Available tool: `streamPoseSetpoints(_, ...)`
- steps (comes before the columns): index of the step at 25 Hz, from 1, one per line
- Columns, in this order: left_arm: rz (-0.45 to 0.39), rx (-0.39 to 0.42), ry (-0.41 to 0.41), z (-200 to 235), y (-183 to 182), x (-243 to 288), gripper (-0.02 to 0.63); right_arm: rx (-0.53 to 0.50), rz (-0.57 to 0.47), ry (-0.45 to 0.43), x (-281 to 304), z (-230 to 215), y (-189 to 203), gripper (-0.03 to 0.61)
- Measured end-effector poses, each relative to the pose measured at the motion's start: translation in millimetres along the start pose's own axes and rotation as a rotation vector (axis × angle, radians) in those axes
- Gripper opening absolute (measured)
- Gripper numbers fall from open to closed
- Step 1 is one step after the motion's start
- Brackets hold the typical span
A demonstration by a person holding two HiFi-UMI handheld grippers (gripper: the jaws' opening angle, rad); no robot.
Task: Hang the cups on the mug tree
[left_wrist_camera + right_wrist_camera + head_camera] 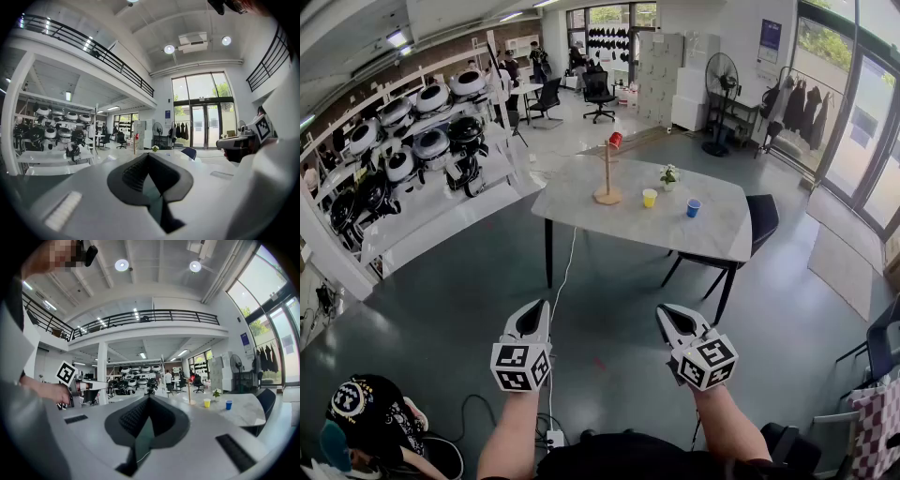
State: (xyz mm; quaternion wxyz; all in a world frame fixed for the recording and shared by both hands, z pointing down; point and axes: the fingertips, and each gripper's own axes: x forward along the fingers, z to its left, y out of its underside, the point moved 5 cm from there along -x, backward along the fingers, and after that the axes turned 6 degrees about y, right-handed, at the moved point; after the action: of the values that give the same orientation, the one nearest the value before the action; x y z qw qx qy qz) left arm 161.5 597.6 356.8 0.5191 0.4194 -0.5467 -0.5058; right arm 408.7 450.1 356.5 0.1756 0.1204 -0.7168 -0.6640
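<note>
A wooden mug tree (607, 178) stands on the white table (581, 211), with a red cup (616, 140) hanging from its top peg. A yellow cup (650, 198) and a blue cup (694, 208) stand on the table to its right. In the right gripper view the mug tree (189, 392), yellow cup (207, 402) and blue cup (228, 404) show far off. My left gripper (531, 321) and right gripper (675, 323) are both shut and empty, held side by side well short of the table, above the floor.
A small potted plant (669, 175) sits between the tree and the cups. A dark chair (759, 220) stands at the table's right end. White shelving with helmets (422, 141) runs along the left. A cable (562, 281) trails across the floor. A person crouches at the lower left.
</note>
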Motion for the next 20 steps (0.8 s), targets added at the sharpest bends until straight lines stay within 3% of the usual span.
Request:
streamPoseSetpoints(14, 0.019, 0.031, 0.04, -7, 9, 7, 0.009, -0.004, -0.019, 0.006, 4, -2, -2, 0.009)
streamPoseSetpoints(20, 0.018, 0.003, 0.047, -29, 15, 19, 0.009, 0.062, -0.026, -0.031, -17, -19, 8, 0.011)
